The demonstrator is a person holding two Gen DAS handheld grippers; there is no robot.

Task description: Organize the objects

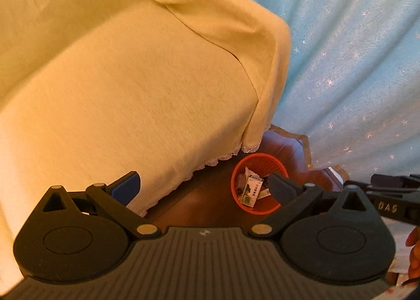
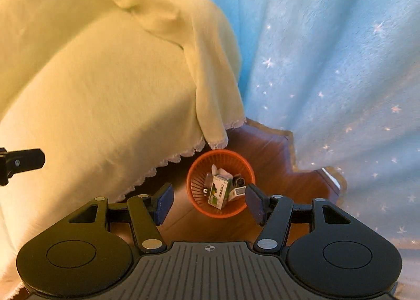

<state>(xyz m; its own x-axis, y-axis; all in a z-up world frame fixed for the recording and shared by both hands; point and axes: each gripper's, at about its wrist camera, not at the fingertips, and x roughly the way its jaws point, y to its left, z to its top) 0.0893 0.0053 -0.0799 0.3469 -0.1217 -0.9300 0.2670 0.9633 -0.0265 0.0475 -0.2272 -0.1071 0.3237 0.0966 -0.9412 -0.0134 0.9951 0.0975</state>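
Observation:
An orange mesh basket (image 1: 273,162) stands on the wooden floor beside the bed; it also shows in the right wrist view (image 2: 199,168). In it lie a green-and-white box (image 1: 252,189) (image 2: 220,191) and several small items. My left gripper (image 1: 203,187) is open and empty, held high above the bed edge and floor, left of the basket. My right gripper (image 2: 208,201) is open and empty, held high over the basket. The right gripper's body shows at the right edge of the left wrist view (image 1: 388,195).
A bed under a pale yellow blanket (image 1: 118,77) (image 2: 92,77) with a lace hem fills the left. A light blue star-patterned curtain (image 1: 354,63) (image 2: 328,63) hangs at the right down to the wooden floor (image 2: 275,163).

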